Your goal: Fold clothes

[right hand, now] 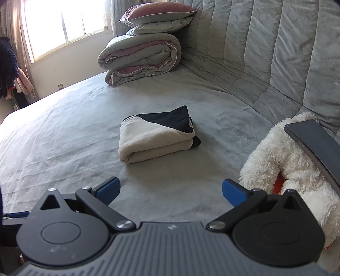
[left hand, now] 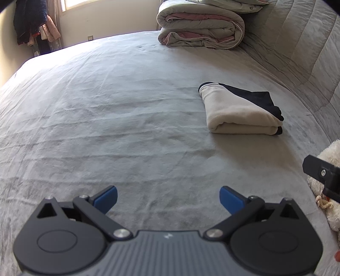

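Left wrist: L claw wide, blue pads apart, nothing btwn, low over grey bed. Folded garment, cream w/ black panel, lies flat ahead and to the R of the claw, well apart. Bit of R claw at far R edge, by white plush.

Right wrist: R claw wide too, empty. Garment near dead ahead, slightly L of ctr, apart from the pads, fold edge facing the claw. Plush just beside R pad; dark flat item leans on it. Rolled duvet + pillows beyond garment, by padded headboard.
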The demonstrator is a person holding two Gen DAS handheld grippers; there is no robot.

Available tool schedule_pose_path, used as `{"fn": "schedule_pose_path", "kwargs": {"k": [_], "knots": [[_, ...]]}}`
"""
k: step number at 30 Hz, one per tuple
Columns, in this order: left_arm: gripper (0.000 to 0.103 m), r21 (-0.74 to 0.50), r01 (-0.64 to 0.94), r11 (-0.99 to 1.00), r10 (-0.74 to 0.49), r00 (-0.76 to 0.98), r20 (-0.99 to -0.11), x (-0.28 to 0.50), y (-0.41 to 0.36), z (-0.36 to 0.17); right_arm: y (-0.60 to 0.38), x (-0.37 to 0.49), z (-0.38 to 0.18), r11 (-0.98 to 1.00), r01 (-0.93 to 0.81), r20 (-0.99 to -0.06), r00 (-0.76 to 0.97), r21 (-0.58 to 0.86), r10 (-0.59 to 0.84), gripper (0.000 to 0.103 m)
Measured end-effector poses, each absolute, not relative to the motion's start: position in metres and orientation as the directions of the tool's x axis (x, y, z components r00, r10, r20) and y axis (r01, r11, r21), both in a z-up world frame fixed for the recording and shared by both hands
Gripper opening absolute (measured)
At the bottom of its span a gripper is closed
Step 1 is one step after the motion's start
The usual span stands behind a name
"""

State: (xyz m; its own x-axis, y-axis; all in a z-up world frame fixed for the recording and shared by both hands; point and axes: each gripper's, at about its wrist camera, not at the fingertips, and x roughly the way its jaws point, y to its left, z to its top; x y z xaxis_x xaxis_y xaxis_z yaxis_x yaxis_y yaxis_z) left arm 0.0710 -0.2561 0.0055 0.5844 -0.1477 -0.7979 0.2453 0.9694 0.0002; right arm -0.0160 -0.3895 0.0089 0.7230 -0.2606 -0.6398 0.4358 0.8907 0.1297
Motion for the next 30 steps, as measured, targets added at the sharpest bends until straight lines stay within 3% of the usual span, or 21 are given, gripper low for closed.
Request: {"fn": "schedule_pose_path", "kwargs": {"k": [30], "knots": [[0.102, -0.002, 0.270, 0.963, -0.170, 0.602, -0.780, 0.0628, -0.2603, 0.0124, -0.3877, -0.0163, 0.0081, 0.893, 0.435, -0.642, 0.720, 0.119, -0.265, 0.103]]}}
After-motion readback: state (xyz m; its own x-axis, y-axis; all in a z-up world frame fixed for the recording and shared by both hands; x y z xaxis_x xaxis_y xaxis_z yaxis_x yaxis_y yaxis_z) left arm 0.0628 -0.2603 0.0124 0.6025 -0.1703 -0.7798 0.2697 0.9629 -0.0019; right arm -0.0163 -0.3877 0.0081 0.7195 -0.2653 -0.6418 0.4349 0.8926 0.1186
